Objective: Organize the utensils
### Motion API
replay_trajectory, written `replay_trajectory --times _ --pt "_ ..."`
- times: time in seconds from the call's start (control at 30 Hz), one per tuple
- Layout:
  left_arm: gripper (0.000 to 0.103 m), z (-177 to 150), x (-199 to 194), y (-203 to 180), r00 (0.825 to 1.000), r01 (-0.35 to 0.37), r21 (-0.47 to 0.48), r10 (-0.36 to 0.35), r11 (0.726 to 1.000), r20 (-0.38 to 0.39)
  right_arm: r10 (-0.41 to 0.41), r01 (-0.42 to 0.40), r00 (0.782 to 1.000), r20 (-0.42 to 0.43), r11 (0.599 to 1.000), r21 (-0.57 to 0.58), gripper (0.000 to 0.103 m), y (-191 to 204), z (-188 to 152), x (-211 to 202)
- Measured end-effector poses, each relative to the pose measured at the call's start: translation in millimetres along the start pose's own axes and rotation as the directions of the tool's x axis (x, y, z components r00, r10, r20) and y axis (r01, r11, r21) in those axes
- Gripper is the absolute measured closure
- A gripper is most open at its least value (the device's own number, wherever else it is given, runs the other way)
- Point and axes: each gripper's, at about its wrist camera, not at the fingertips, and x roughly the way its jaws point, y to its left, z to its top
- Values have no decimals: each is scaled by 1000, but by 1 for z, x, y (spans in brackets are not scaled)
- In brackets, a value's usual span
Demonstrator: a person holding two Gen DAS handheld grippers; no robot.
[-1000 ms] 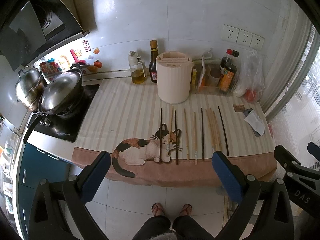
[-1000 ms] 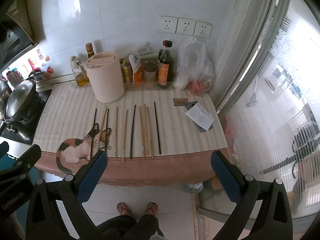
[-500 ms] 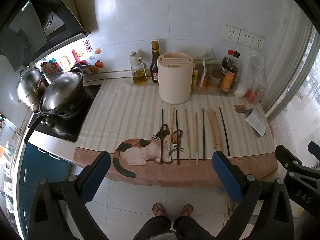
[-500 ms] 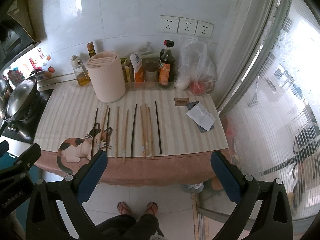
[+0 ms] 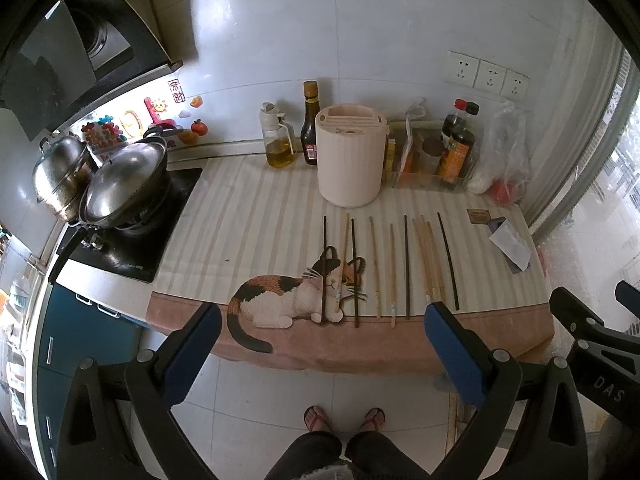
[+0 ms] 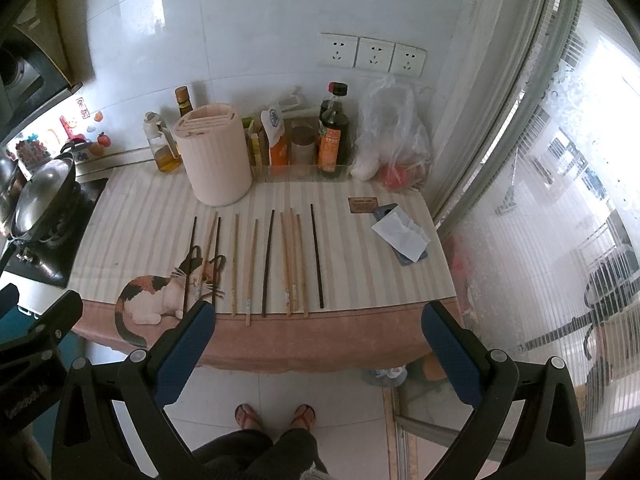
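Several chopsticks, dark and light wood, lie side by side in a row on a striped mat with a cat picture. A pale pink utensil holder with slots on top stands behind them. My left gripper is open and empty, held in front of the counter's edge above the floor. My right gripper is open and empty, at the same distance, to the right.
Oil and sauce bottles, a clear tray of condiments and a plastic bag line the wall. A wok and a pot sit on the stove at left. A paper and a card lie at right. My feet stand below.
Both grippers have drifted slightly; the counter sits a little lower in both views. Nothing on the counter has moved.
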Motion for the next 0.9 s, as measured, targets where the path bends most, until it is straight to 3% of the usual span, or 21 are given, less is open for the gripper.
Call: replay_trajectory --times 0.9 --pt "0 -1 0 0 1000 -2 -2 2 1000 3 1 -1 1000 2 1000 1 0 1 -3 -3"
